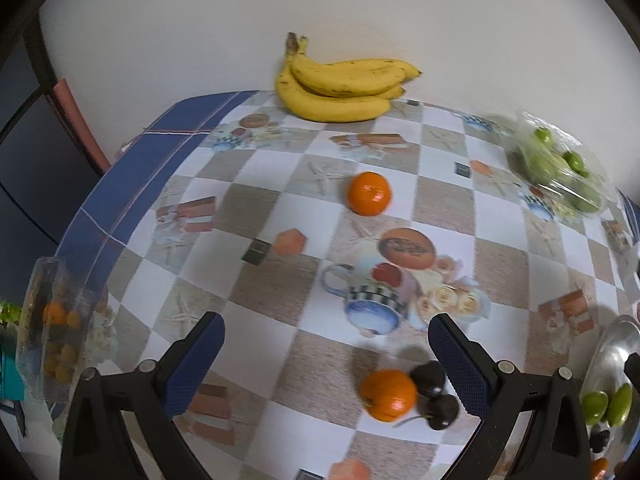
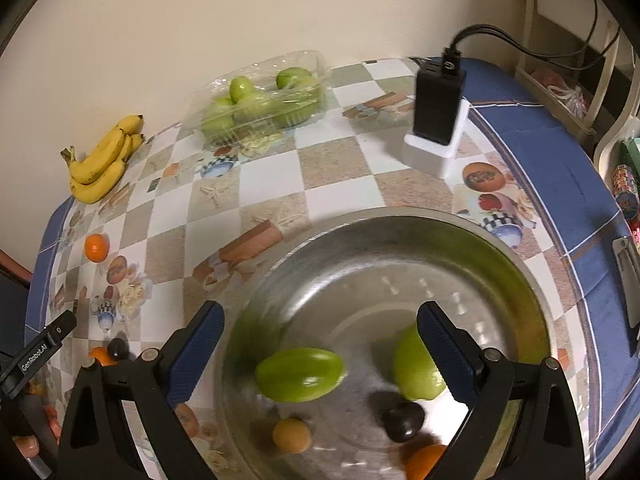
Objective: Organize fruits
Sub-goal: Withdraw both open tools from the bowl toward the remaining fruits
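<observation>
Two green fruits [image 2: 300,374] (others too) lie in metal bowl [image 2: 400,232].

Fruits [image 2: 300,374] in bowl [image 2: 400,224], bananas [image 2: 104,160] behind.

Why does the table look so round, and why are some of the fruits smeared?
Left wrist view: fisheye bends the table into a dome; the plastic bag of green fruit is blurred. Right wrist view: the green fruit in the metal bowl is smeared, the bowl shows glare streaks; the bananas stay sharp.
</observation>
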